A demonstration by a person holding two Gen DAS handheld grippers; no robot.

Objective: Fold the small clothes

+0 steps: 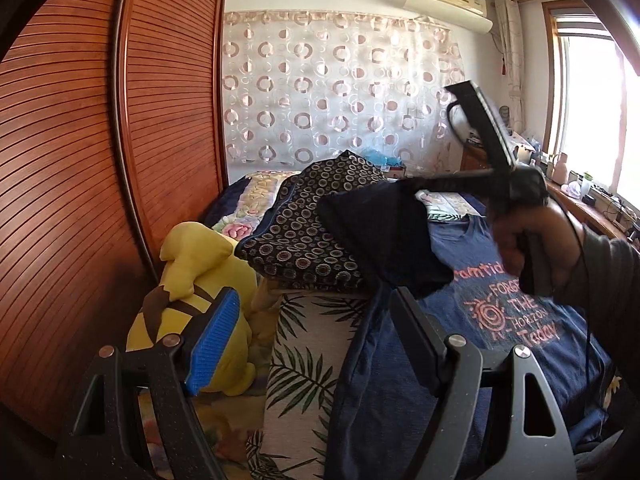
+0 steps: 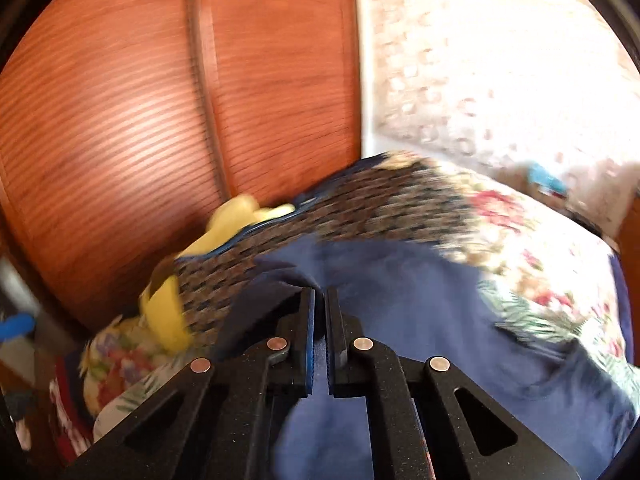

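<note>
Navy tee point(image 1: 500, 320) lies on the bed point(image 1: 308, 344), print up, one edge lifted. Right gripper point(image 2: 320, 300) is clamped on that edge; thin fabric could slip out mid-fold, or drag the whole shirt askew. Left gripper point(image 1: 316, 344) stands apart, empty, low over the tee's near edge.

Navy T-shirt point(image 1: 500, 344), lying just right of the left tongs point(image 1: 316, 344), is showing an orange print: "FORGE… THE HORIZON Today". The line above is partly covered, reading "amtid…". Right wrist view is showing no readable text.
</note>
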